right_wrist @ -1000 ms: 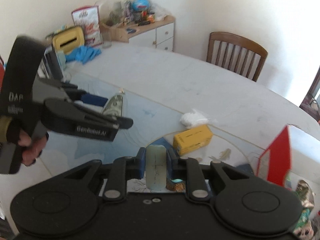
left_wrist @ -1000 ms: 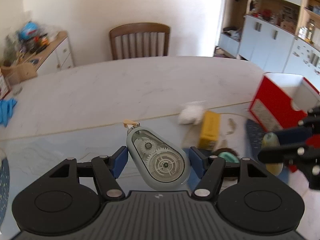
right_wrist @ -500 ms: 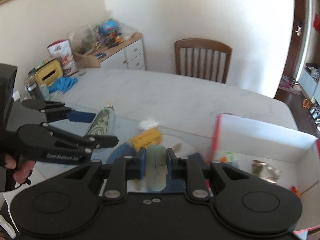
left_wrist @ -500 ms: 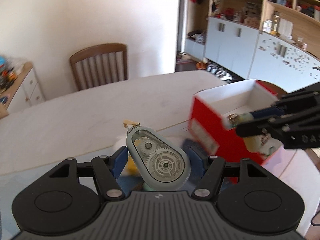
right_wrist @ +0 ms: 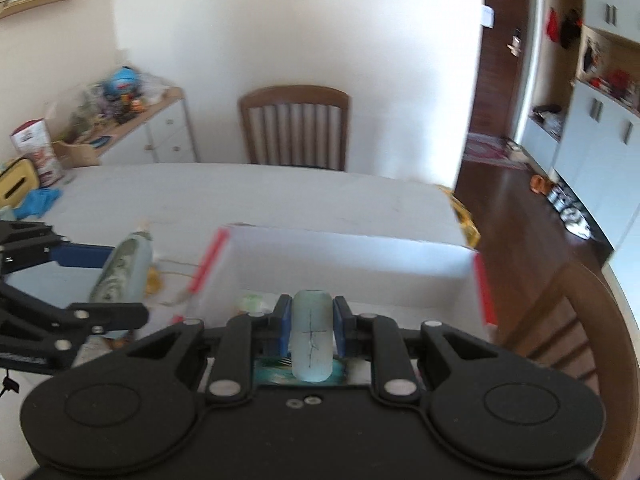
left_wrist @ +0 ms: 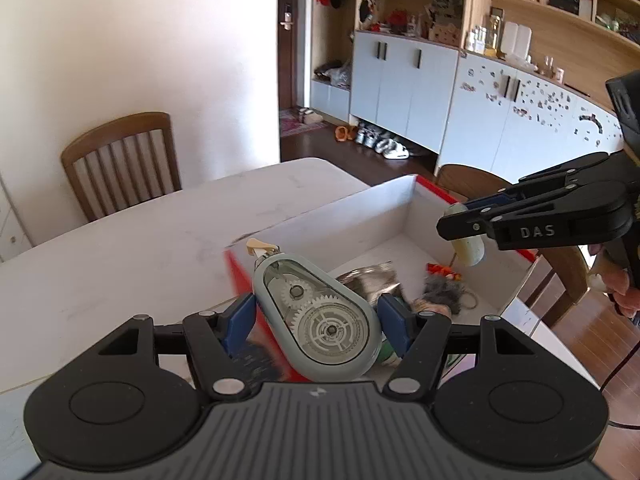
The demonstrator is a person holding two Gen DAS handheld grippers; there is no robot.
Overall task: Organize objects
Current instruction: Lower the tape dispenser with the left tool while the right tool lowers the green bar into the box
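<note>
Both grippers have swung from the table's clutter to the red box [left_wrist: 404, 216]. Left gripper [left_wrist: 316, 320] clamps a correction-tape dispenser [left_wrist: 320, 316] above the near wall; right gripper [right_wrist: 311, 320] pinches a pale cylinder [right_wrist: 312, 336] over the inside. An early release could bounce the dispenser off the rim.

surface: white marble table [left_wrist: 132, 248] | on it: red open box [left_wrist: 360, 216], blue cloth [right_wrist: 38, 202]
</note>
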